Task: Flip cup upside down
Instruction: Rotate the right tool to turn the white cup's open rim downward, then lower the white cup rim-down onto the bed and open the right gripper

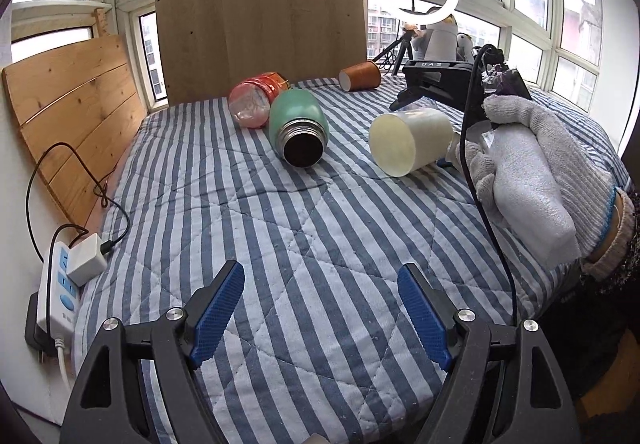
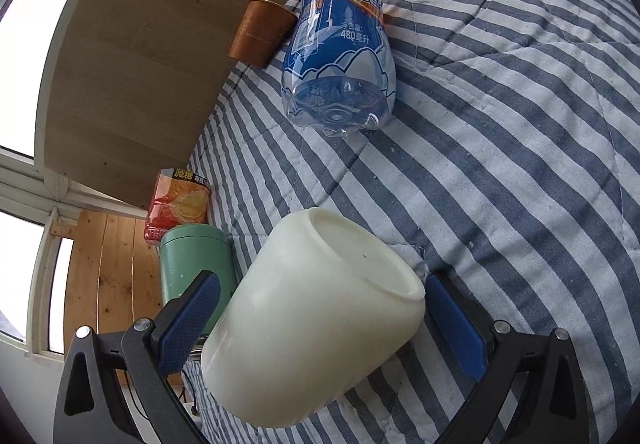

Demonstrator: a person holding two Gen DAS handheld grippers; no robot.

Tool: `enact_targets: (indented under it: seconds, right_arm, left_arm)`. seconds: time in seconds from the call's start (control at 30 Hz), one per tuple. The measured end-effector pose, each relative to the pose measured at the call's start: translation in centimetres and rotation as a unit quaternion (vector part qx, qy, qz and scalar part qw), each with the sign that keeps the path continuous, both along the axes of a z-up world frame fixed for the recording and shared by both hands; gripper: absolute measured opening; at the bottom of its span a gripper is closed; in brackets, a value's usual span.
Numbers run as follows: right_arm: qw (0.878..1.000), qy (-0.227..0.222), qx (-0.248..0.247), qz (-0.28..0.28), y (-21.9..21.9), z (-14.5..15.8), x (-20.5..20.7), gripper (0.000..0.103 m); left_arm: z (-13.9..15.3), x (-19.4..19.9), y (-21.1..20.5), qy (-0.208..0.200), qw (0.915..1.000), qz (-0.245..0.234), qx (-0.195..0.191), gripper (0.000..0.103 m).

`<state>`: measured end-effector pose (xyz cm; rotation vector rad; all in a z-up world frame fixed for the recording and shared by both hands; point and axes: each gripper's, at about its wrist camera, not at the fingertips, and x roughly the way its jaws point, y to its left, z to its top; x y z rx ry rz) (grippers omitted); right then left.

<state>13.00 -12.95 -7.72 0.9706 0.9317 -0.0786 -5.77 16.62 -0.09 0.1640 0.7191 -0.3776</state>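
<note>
A cream-white cup (image 2: pixel 312 320) lies tilted between the blue pads of my right gripper (image 2: pixel 320 312), its flat base turned up and away from the camera. The jaws stand wide on either side of it, with small gaps to the pads. In the left wrist view the same cup (image 1: pixel 408 142) sits on its side on the striped bed, base toward the camera, in front of the gloved hand (image 1: pixel 532 164) that holds the right gripper. My left gripper (image 1: pixel 320 308) is open and empty, low over the near part of the bed.
A green flask (image 1: pixel 298 128) lies on its side beside a red-labelled bottle (image 1: pixel 256 100) and a brown paper cup (image 1: pixel 360 76). A blue-labelled clear bottle (image 2: pixel 340 56) lies beyond the cup. A power strip (image 1: pixel 60 284) sits at the left edge. Wooden boards stand behind.
</note>
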Motion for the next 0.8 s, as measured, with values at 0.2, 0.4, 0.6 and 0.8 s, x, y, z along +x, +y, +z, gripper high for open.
enact_targets:
  seconds: [0.2,0.4,0.6,0.8]
  right_arm:
    - [0.996,-0.044,-0.058,0.059,0.9,1.0,-0.6,0.092]
    - [0.979,-0.11,-0.144,0.094,0.7,3.9,-2.2,0.088]
    - [0.933,-0.159,-0.291,0.14,0.1,6.7,-3.6,0.085]
    - [0.835,-0.193,-0.476,0.197,2.6,6.2,-5.8,0.082]
  left_arm:
    - [0.2,0.6,-0.1,0.008,0.9999,0.003,-0.008,0.082]
    - [-0.3,1.0,-0.9,0.014,0.9998,0.004,-0.011,0.082]
    - [-0.8,1.5,-2.4,0.024,0.9994,-0.002,-0.023,0.082]
    - [-1.1,2.1,-4.8,0.025,0.9993,-0.01,-0.027,0.082]
